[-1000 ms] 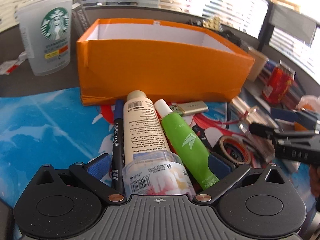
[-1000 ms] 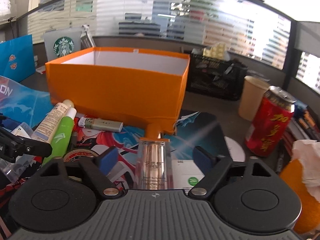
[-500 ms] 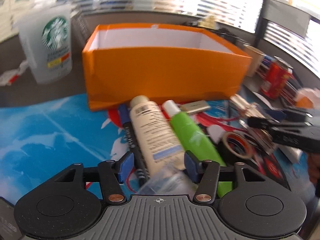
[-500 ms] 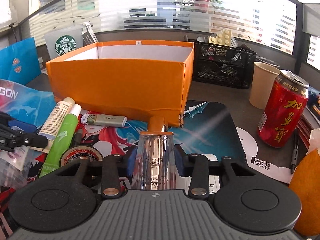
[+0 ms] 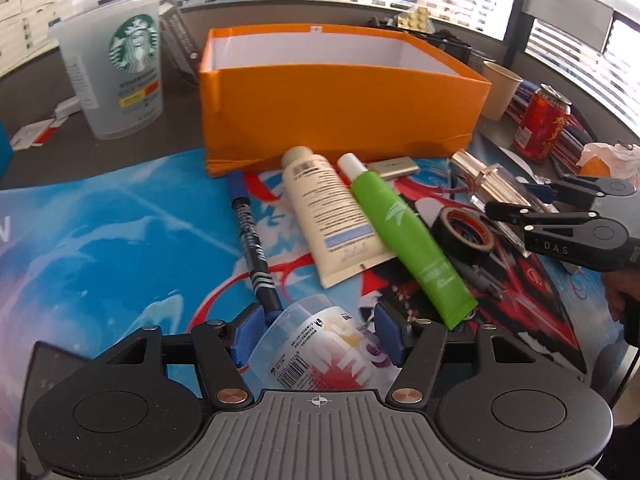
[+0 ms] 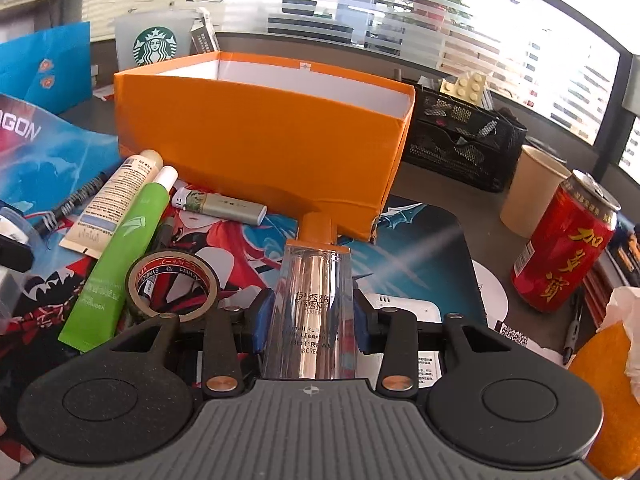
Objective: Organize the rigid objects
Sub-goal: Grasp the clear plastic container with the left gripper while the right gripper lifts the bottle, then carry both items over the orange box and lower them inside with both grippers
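Note:
An open orange box (image 5: 340, 108) stands on the desk mat; it also shows in the right wrist view (image 6: 260, 136). My left gripper (image 5: 316, 334) is shut on a clear plastic cup with a printed label (image 5: 320, 348), lifted above the mat. My right gripper (image 6: 310, 320) is shut on a clear BB cream bottle with an orange cap (image 6: 312, 304), raised in front of the box. On the mat lie a cream tube (image 5: 328, 208), a green tube (image 5: 408, 236), a black pen (image 5: 252, 232), a lighter (image 5: 394, 167) and a tape roll (image 5: 464, 236).
A Starbucks cup (image 5: 120, 76) stands left of the box. A red can (image 6: 564, 248), a paper cup (image 6: 532, 192) and a black mesh organizer (image 6: 456, 140) stand to the right. Crumpled tissue on something orange (image 6: 608, 360) sits at the far right.
Both grippers closed on their objects and lifted. The left one rose and pulled back with the cup; the right one rose with the bottle.

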Tool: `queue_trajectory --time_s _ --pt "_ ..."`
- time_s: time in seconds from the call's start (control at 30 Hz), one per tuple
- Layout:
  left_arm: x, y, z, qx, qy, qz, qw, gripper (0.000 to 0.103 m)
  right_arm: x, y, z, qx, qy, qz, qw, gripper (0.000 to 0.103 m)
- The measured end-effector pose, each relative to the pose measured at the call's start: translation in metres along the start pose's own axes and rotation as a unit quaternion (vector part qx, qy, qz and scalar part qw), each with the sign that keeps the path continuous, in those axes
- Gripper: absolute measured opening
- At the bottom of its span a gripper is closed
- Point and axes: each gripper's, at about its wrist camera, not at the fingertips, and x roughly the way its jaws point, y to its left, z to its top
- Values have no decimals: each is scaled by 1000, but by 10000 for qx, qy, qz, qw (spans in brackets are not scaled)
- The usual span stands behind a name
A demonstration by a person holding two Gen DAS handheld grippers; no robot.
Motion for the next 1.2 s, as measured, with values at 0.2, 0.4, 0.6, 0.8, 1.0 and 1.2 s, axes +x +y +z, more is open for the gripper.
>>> queue_trajectory --time_s 0.2,0.4,0.6,0.8,1.0,1.2 --pt "-14 13 -9 -127 115 120 9998 91 -4 3 -4 -13 -26 -50 10000 37" --pt "-21 21 -23 -261 348 -166 9989 91 -6 5 -4 26 -5 -112 9999 37" --pt "-19 27 -35 -600 557 -653 9945 76 -9 9 -7 -41 -36 -183 9998 37" --pt "-23 27 -42 -760 258 -775 9938 67 -15 15 -13 -87 -169 -273 9994 36" --pt "-36 26 -32 -656 -148 -740 9950 67 -26 6 -19 254 -190 -158 9994 36" --pt "-47 25 -3 -554 -474 -950 9928 67 -39 -14 -12 1071 -463 307 9927 36"
